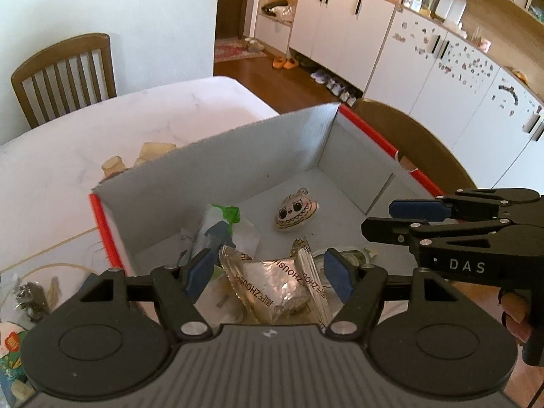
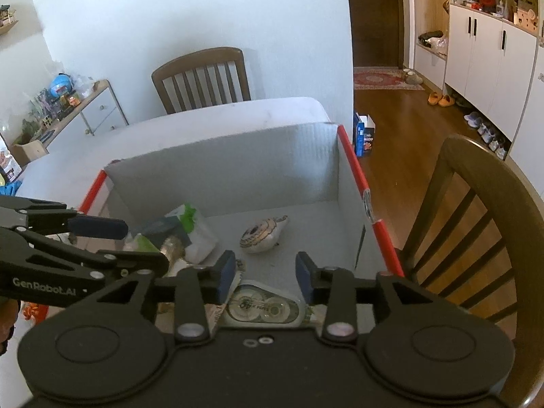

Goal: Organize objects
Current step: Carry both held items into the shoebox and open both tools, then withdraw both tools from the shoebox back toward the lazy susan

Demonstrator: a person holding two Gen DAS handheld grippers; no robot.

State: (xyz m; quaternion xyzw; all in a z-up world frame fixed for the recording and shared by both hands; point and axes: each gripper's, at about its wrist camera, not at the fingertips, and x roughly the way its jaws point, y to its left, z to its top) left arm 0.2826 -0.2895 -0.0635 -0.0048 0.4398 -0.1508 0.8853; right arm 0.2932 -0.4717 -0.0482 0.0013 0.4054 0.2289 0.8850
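While both grippers hover over the box [image 1: 238, 156], L gripper [image 1: 268, 272] fingers wide, empty above foil packet [image 1: 272, 289]; R gripper [image 2: 265, 272] part-open, correction tape [image 2: 265, 306] lying loose below. Next: fetch tabletop [image 1: 51, 176] clutter.

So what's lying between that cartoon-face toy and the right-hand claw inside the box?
Only bare box floor between the cartoon-face toy and the open right gripper, in the right wrist view.

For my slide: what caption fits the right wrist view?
Open right hand-held gripper above a correction tape in a box.
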